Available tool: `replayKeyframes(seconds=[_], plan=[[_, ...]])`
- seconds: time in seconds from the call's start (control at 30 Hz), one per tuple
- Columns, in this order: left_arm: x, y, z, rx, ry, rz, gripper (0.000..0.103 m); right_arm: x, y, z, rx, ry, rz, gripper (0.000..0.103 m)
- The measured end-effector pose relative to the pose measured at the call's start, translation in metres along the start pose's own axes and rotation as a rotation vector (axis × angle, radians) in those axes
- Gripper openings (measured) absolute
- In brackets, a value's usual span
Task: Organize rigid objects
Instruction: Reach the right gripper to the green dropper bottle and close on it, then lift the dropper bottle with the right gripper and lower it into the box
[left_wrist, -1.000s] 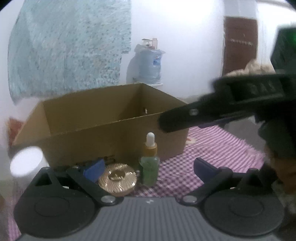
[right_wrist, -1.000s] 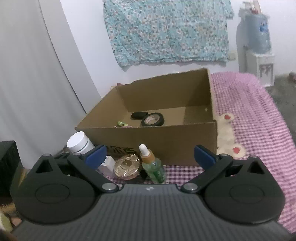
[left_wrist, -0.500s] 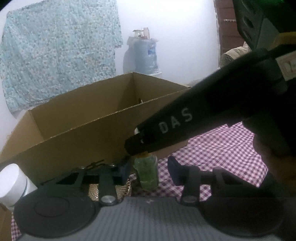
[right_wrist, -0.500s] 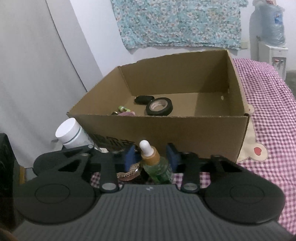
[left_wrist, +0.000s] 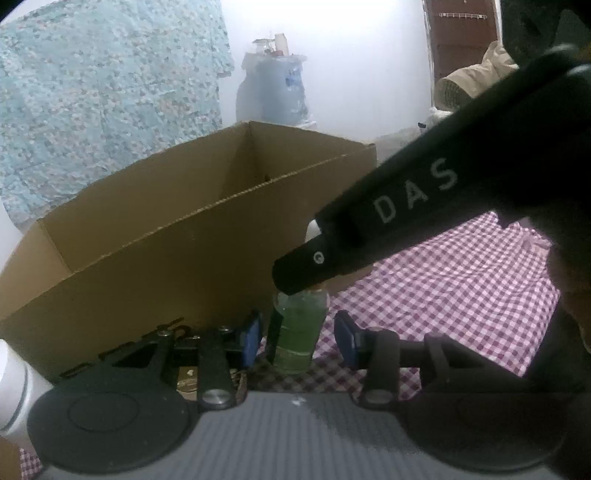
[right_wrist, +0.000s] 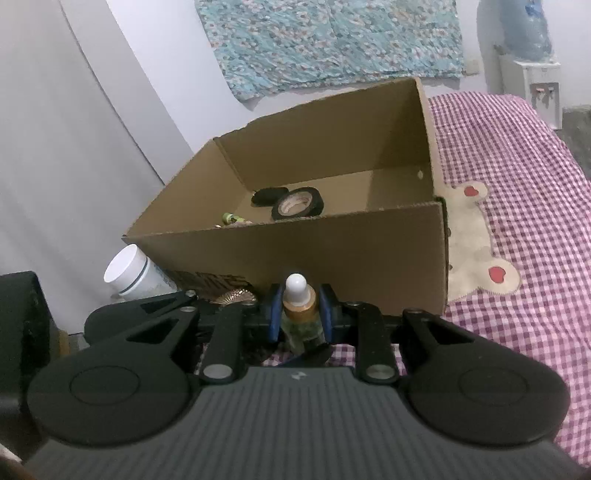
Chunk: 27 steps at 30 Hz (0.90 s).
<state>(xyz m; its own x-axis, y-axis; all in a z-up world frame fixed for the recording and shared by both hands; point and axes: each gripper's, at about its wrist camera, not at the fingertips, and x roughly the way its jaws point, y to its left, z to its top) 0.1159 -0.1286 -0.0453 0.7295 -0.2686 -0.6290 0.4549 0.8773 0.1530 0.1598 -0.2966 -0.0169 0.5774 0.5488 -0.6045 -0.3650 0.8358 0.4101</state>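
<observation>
Hidden: in the left wrist view the black body of the right gripper (left_wrist: 406, 206), lettered "DAS", crosses from the upper right and covers the neck and cap of the green glass dropper bottle (left_wrist: 297, 332); the ribbed gold round lid (right_wrist: 234, 296) is mostly behind linkage at centre left of the right wrist view.
Cut off: the white cylindrical jar (right_wrist: 129, 271) is only a sliver at the left edge of the left wrist view.
Bottle: stands upright, long axis vertical, white bulb on top, on the pink-and-white checked cloth (right_wrist: 517, 206) just before the near wall of the open brown cardboard box (right_wrist: 295, 254), lower centre of both views.
Right gripper (right_wrist: 298, 314): blue pads pinch the bottle's gold collar from both sides.
Left gripper (left_wrist: 299, 338): jaws closing around the bottle's green body; its blue pads stand clear on either side.
Box contents: a black tape roll (right_wrist: 297, 203), a flat black oval object (right_wrist: 269, 195), and small items too dim to identify.
</observation>
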Motion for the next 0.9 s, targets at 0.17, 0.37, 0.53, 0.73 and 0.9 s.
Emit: replayKeyframes(seconds=[0.17, 0.37, 0.53, 0.73, 0.9], plan=[[0.005, 0.000, 0.000, -0.007, 0.000, 0.015, 0.036, 0.000, -0.001, -0.001, 0.001, -0.003, 0.002, 0.020], [-0.008, -0.003, 0.000, -0.017, -0.028, 0.010, 0.033, -0.008, 0.011, 0.000, -0.028, -0.004, -0.009, 0.020], [-0.037, -0.002, 0.011, -0.019, -0.088, 0.026, 0.033, -0.030, 0.034, 0.008, -0.082, -0.041, -0.003, 0.020], [-0.071, 0.017, 0.041, -0.068, -0.162, 0.022, 0.033, -0.060, 0.063, 0.042, -0.166, -0.089, 0.036, 0.021], [-0.068, 0.047, 0.074, -0.123, -0.163, 0.004, 0.033, -0.062, 0.076, 0.087, -0.225, -0.092, 0.060, 0.021]])
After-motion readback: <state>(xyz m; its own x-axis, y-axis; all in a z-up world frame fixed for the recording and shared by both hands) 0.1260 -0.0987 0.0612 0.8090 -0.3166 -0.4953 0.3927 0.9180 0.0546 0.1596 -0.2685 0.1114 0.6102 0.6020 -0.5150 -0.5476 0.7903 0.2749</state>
